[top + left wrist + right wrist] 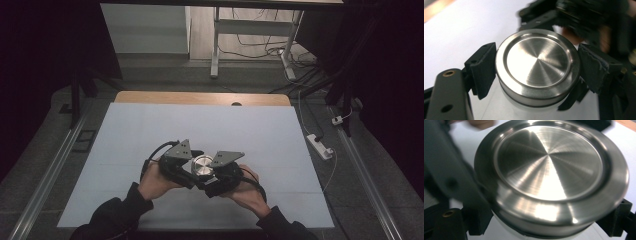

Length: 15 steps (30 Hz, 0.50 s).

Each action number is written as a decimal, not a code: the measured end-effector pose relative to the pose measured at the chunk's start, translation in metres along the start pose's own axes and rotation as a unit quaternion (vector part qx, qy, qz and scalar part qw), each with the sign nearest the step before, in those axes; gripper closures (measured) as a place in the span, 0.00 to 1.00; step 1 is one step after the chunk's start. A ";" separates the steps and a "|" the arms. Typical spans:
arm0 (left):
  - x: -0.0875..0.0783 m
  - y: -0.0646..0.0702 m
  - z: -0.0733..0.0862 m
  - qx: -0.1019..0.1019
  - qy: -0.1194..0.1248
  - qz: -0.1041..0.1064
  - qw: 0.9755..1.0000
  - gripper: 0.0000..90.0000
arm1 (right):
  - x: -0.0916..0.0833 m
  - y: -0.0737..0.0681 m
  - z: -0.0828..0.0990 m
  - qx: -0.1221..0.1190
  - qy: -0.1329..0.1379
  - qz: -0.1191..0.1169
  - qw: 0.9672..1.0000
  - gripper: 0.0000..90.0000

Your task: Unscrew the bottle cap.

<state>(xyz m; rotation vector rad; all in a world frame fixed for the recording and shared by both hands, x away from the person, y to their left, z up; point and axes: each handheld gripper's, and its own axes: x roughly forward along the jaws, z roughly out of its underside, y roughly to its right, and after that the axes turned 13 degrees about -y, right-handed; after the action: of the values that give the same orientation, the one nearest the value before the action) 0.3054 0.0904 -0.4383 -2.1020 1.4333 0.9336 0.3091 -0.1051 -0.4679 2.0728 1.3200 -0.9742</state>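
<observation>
Two handheld grippers meet over a round steel lid low on a white table, toward six o'clock in the high view. The left gripper has its black jaws set against the lid's rim at nine and three o'clock, clamped on it. The right gripper has its jaws beneath the lid's edge at seven and four o'clock; whether they grip cannot be told. A pale body shows under the lid. A person's left hand and right hand come in from six o'clock, dark sleeves behind. A strip of wood edges the table at twelve o'clock.
</observation>
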 end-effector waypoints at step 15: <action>-0.019 -0.012 0.007 0.126 -0.019 0.112 0.986 0.12 | -0.005 -0.010 -0.002 -0.063 0.012 -0.066 0.996 0.17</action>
<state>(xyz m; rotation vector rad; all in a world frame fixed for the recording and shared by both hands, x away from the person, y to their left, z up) 0.3102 0.1118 -0.4289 -1.7592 1.6965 0.8179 0.2989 -0.1023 -0.4636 1.9299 1.5067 -0.8983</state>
